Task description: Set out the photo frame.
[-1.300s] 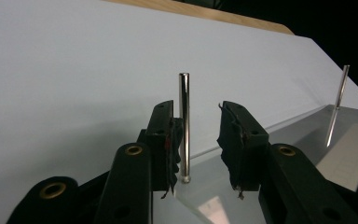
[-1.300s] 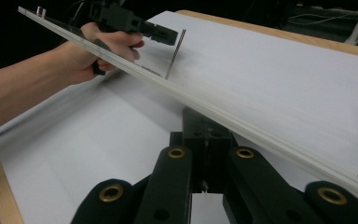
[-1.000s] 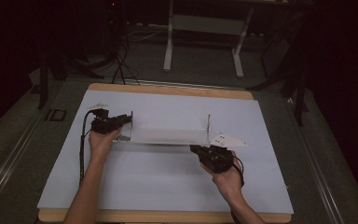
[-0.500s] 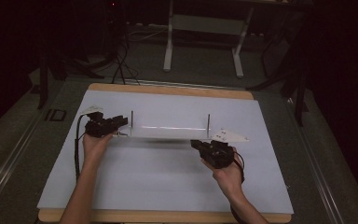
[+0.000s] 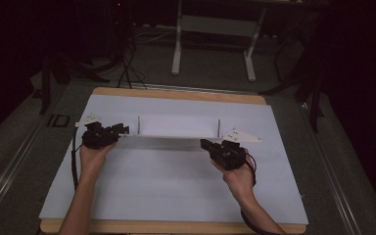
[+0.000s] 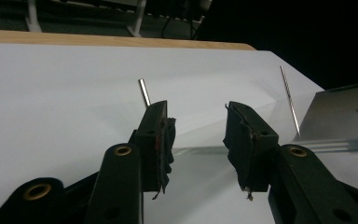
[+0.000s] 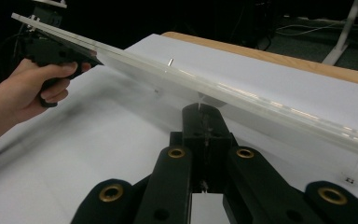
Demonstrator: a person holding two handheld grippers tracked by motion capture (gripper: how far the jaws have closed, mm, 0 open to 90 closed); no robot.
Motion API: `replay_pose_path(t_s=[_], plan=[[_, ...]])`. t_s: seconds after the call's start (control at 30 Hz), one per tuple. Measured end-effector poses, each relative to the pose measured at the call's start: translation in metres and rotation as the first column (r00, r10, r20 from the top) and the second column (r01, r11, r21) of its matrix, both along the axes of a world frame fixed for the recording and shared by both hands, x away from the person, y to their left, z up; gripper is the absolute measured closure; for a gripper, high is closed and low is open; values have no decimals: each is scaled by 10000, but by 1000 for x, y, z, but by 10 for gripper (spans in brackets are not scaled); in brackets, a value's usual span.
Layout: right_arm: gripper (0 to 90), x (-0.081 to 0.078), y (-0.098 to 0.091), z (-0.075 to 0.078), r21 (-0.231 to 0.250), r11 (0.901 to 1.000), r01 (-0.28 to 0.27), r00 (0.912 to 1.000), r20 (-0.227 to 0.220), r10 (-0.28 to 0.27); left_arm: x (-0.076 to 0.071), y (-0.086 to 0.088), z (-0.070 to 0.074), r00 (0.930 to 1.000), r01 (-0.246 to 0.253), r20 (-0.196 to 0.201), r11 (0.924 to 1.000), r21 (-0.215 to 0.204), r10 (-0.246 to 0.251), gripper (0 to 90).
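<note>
A long clear plastic plate (image 5: 176, 133) hangs level above the white table (image 5: 176, 191), nearly edge-on in the high view. Two thin metal pins (image 5: 138, 123) (image 5: 219, 127) stand up near its ends. My right gripper (image 5: 206, 144) is shut on the plate's near edge at its right end. In the right gripper view the closed jaws (image 7: 204, 112) meet the plate (image 7: 242, 95) from below. My left gripper (image 5: 121, 130) is at the plate's left end. In the left gripper view it stands open (image 6: 196, 119), with the plate's edge (image 6: 340, 116) running toward the gap and both pins (image 6: 144, 92) (image 6: 289, 100) beyond.
A wooden border (image 5: 176, 93) rims the table's far side. Behind it on the dark floor are a white stand (image 5: 215, 29) and cables (image 5: 127, 63). Broad bare white surface lies in front of both hands.
The plate has tipped from showing its broad face to nearly edge-on. The left hand and gripper have drifted slightly left; the right hand has stayed about where it was.
</note>
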State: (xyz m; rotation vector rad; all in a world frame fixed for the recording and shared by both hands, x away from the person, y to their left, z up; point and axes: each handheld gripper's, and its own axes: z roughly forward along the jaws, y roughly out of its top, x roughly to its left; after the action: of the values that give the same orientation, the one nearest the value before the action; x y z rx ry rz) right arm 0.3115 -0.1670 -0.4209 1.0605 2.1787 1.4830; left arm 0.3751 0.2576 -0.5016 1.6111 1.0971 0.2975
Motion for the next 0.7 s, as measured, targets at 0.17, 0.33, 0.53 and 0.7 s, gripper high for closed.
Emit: replay_pose_path(t_s=[0.17,0.33,0.53,0.7], plan=[[900,3,0,2,5,10000,3,10000,12,-3,-3,2,2,10000,19,16,9999,165,-19,584],[900,6,2,3,15,10000,30,10000,-14,-30,-8,6,4,9999,101,82,9999,-29,-101,579],[900,10,3,2,52,10000,75,10000,-33,-75,-13,5,6,9987,438,259,9990,111,-441,567],[900,12,4,4,39,9999,125,9999,1,-125,-14,3,7,9975,630,295,9978,208,-636,561]])
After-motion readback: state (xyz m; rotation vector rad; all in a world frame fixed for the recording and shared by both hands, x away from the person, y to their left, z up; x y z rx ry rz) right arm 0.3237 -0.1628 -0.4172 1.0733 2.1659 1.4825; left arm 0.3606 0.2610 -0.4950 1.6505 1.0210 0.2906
